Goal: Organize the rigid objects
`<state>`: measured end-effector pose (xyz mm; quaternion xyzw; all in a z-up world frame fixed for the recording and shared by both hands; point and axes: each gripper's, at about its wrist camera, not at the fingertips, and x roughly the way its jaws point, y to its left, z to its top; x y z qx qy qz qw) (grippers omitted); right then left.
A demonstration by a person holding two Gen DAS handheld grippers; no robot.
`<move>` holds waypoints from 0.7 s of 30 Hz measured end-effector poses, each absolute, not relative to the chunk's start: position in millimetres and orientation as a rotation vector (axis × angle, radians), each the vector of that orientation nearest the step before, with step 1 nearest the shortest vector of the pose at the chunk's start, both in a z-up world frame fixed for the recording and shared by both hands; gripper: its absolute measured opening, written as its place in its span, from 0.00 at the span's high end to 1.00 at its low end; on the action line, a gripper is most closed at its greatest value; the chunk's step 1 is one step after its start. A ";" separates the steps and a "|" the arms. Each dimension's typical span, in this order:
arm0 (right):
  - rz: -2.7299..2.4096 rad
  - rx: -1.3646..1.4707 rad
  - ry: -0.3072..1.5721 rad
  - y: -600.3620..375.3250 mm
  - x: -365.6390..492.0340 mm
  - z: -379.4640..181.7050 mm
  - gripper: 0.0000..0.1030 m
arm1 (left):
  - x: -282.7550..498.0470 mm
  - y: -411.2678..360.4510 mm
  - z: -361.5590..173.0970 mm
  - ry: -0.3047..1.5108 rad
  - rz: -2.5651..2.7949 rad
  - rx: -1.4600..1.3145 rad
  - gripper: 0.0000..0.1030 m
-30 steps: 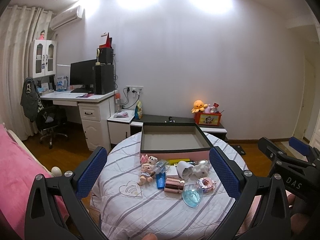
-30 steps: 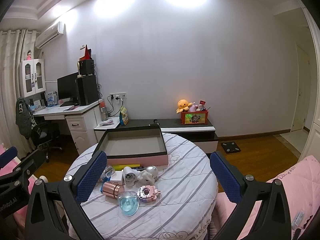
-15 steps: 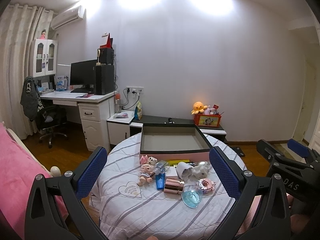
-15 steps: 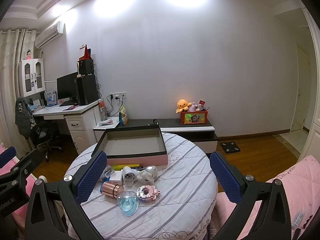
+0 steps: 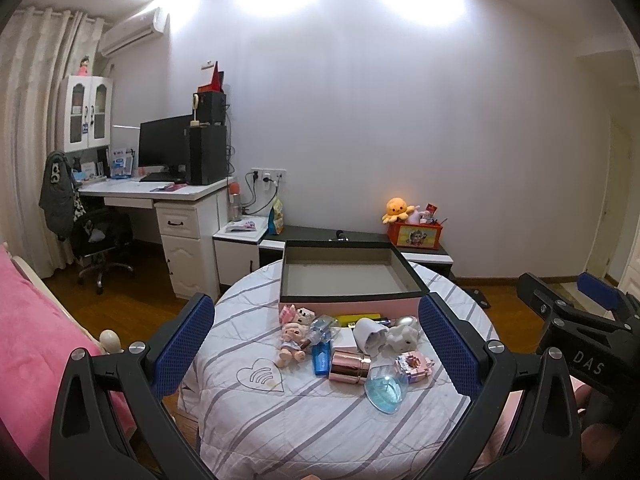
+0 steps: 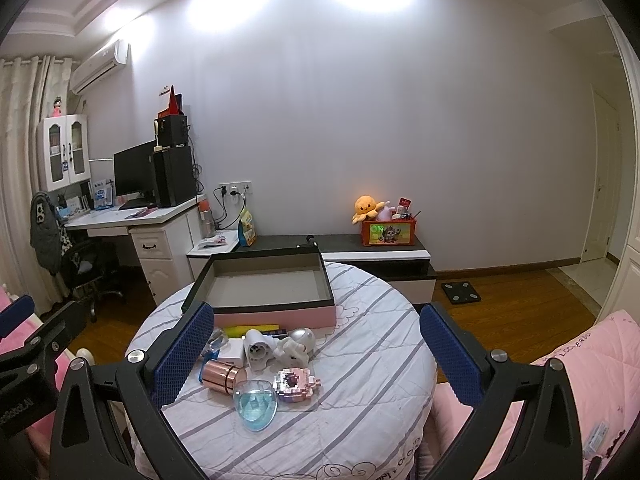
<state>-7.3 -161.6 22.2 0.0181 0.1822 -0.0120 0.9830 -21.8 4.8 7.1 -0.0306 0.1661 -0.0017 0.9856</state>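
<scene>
An empty pink box with a black rim (image 5: 347,303) (image 6: 276,315) stands at the far side of a round table with a striped cloth (image 5: 280,432) (image 6: 360,392). In front of it lie several small objects: a doll (image 5: 293,338), a blue bottle (image 5: 321,360), a rose-gold cylinder (image 5: 349,367) (image 6: 222,376), a clear blue heart-shaped bottle (image 5: 385,393) (image 6: 255,404), a pink block toy (image 5: 414,366) (image 6: 297,384), a white cup-like object (image 5: 370,334) (image 6: 257,350) and a white figurine (image 5: 402,338) (image 6: 291,353). My left gripper (image 5: 320,356) and right gripper (image 6: 316,356) are open and empty, held back from the table's near edge.
A desk with monitor and office chair (image 5: 96,236) stands at left. A low cabinet (image 5: 424,254) with an orange toy box lies behind the table. Pink bedding (image 5: 28,344) (image 6: 560,392) flanks the table. A scale (image 6: 460,292) lies on the wood floor.
Both views have shifted only slightly; the objects on the table have not moved and both grippers stay open.
</scene>
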 end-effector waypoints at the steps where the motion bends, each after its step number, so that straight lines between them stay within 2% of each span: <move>1: -0.023 0.037 0.367 -161.8 -7.1 22.3 0.00 | -21.4 4.8 6.4 0.334 -0.004 -0.060 0.00; 21: -0.005 0.021 0.393 -155.9 5.9 8.9 0.00 | -15.9 11.7 -5.4 0.329 -0.006 -0.049 0.00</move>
